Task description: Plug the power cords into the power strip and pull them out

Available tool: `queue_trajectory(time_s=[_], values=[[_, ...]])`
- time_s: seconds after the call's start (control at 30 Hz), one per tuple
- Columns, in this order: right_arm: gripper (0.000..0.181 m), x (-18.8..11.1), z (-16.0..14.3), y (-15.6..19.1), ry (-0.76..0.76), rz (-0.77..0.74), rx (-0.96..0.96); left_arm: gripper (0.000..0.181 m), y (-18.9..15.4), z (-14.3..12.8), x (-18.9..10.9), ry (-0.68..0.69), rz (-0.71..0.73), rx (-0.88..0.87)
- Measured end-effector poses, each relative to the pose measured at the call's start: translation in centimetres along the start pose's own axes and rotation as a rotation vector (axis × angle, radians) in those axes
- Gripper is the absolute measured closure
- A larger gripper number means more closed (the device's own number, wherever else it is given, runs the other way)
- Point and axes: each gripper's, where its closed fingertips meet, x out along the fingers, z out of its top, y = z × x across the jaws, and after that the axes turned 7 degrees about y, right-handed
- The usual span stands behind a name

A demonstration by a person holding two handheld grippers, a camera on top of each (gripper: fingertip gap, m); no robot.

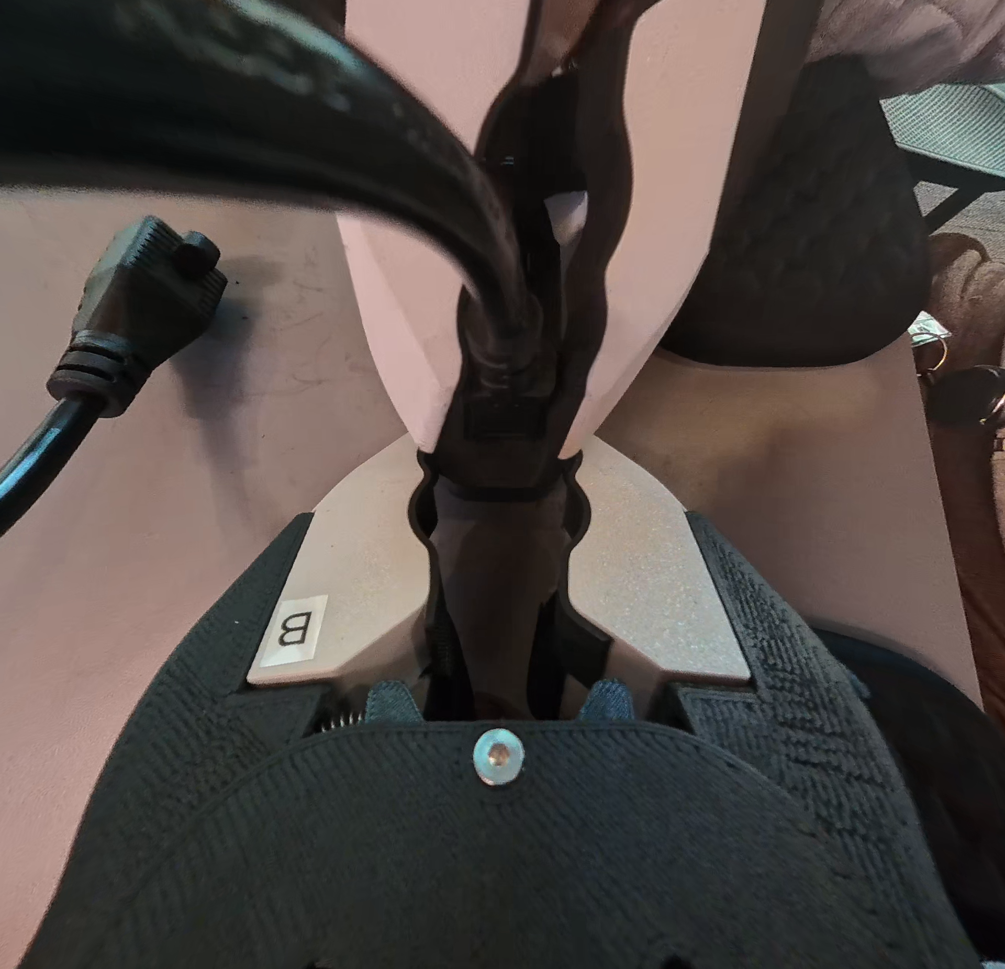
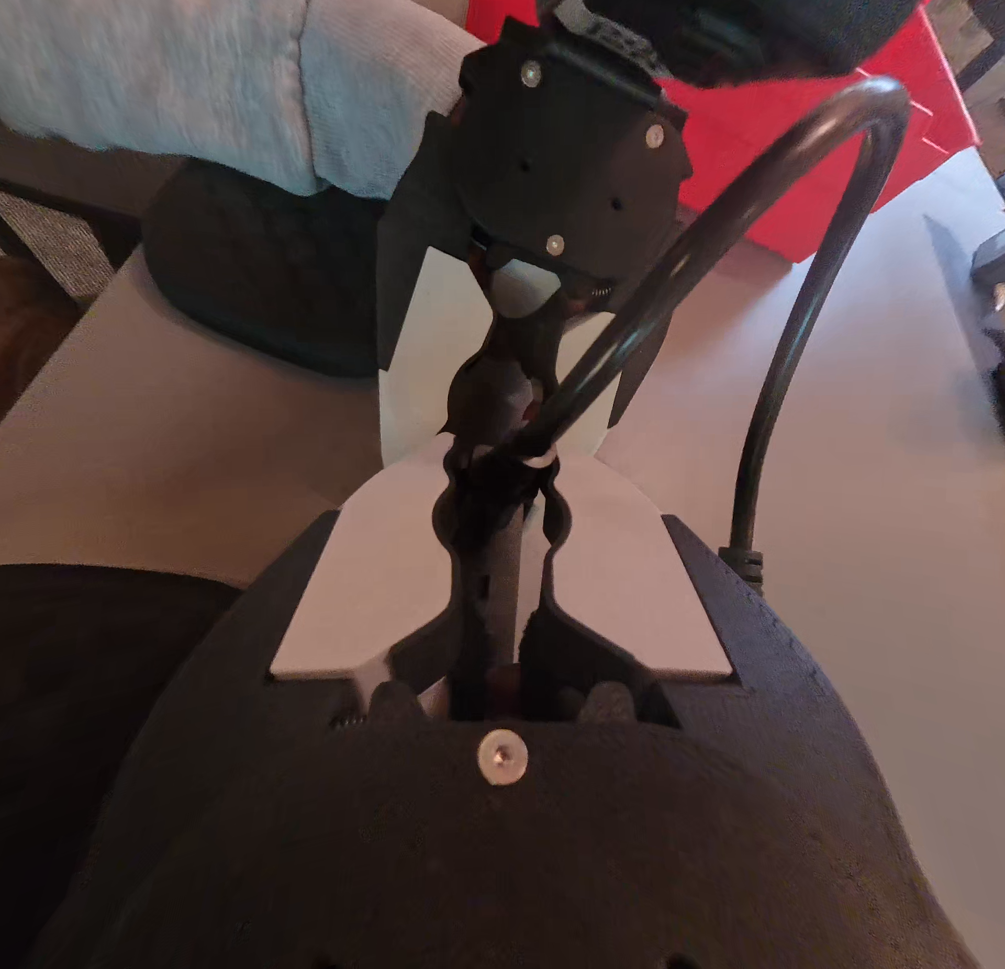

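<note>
Two white-fingered grippers are closed tip to tip on one black rubber power cord plug (image 1: 503, 415): left gripper (image 1: 497, 456), right gripper (image 2: 500, 467). A second black moulded plug (image 1: 147, 301) is laid left of the left fingers, well apart.

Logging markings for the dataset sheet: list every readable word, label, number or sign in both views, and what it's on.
I don't copy out writing, so this lists only where it stands.
White sticker on a finger of the left hand-held gripper: one printed character, sharp.
Black cord close to the camera: faint pale print, too blurred to read.
Right wrist view: no writing visible.
</note>
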Motion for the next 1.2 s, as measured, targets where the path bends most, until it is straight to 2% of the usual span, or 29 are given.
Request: queue_trajectory(time_s=[0.1,0.3,0.4,0.7,0.97,1.2], values=[[0.156,-0.2,0.3,0.0,-0.089,0.075,0.101,0.137,-0.1,0.1,0.0,-0.002,-0.009,-0.001],[0.158,-1.2,0.7,-0.5,-0.199,0.114,0.173,0.137,-0.2,0.8,-0.6,-0.069,-0.035,-0.043],[0.157,-0.2,0.4,0.0,-0.113,0.115,0.13,0.137,-0.2,0.0,-0.2,-0.008,-0.026,-0.031],[0.158,0.3,0.7,-0.6,-0.109,0.042,0.145,0.137,0.2,-0.3,-0.2,0.021,0.027,-0.013],[0.158,-0.5,0.8,-0.7,-0.178,0.08,0.163,0.136,0.2,0.0,-0.5,-0.02,0.012,-0.028],[0.158,0.4,0.9,-0.3,-0.125,0.078,0.12,0.136,0.0,-0.4,-0.2,0.022,-0.003,-0.024]])
